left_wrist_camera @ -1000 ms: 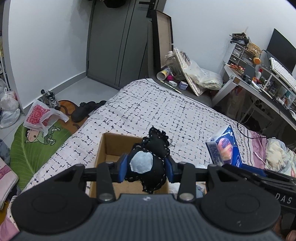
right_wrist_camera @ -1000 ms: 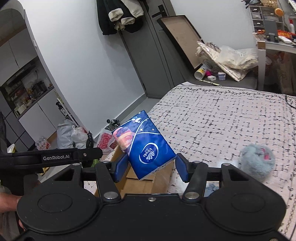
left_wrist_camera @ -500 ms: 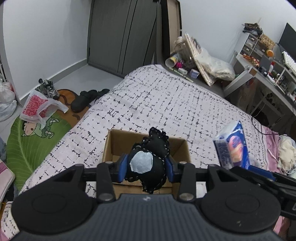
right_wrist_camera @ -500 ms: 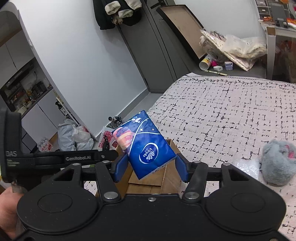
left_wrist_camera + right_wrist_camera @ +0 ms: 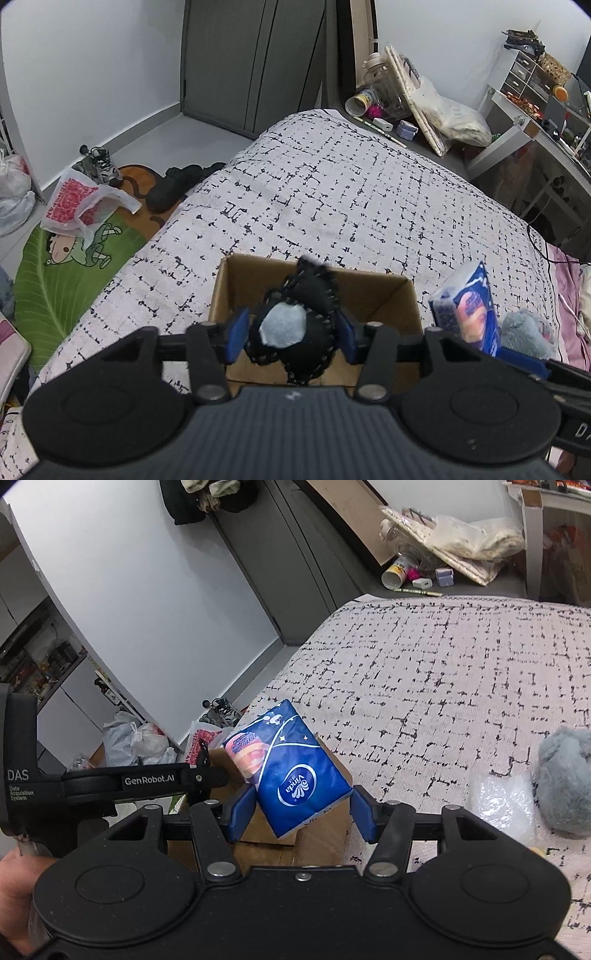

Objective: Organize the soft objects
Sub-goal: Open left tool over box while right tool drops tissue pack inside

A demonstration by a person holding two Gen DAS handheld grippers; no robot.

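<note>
Left gripper (image 5: 291,338) jaws are opening, black stitched plush (image 5: 295,328) between them, right over the open cardboard box (image 5: 384,295) on the bed (image 5: 332,192). I can't tell if the pads press on it. Right gripper (image 5: 300,814) clamps the blue tissue pack (image 5: 291,768), tilted, above the box's right edge. Grey fluffy toy (image 5: 565,779) lies on the bedcover, apart from the box.
</note>
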